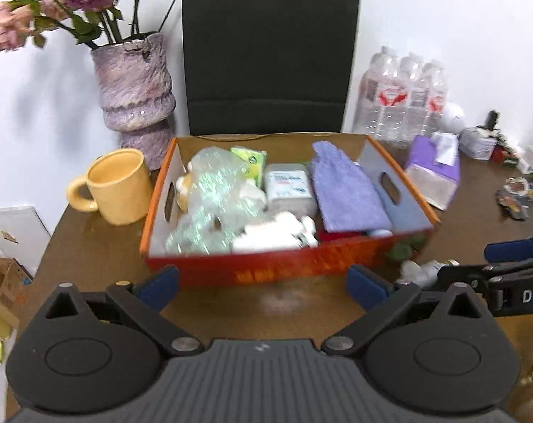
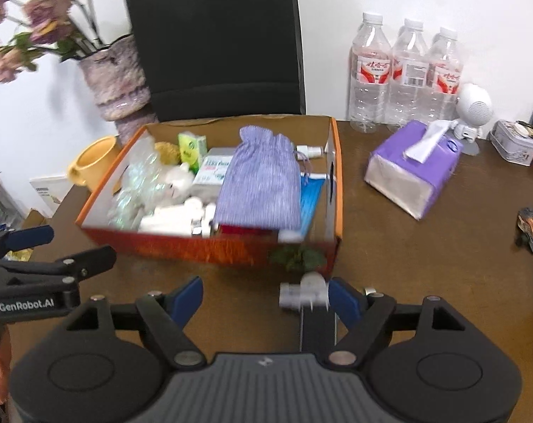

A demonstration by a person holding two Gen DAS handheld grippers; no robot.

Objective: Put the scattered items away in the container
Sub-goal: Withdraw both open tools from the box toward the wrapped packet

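Box (image 2: 210, 250) near worktop's back edge already holds most items; small white adapter (image 2: 301, 290) remains outside. Both hand-held grippers, left (image 1: 262, 285) and right (image 2: 266, 296), gape empty.

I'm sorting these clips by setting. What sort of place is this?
Probably a home or small-office desk against a white wall: a brown table holds a vase of dried flowers, a tissue pack and bottled water, with a black chair behind the box.

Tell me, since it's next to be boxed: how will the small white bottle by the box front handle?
The white bottle lies on its side, so it may roll if nudged. It looks small, smooth plastic: probably light, possibly slippery.
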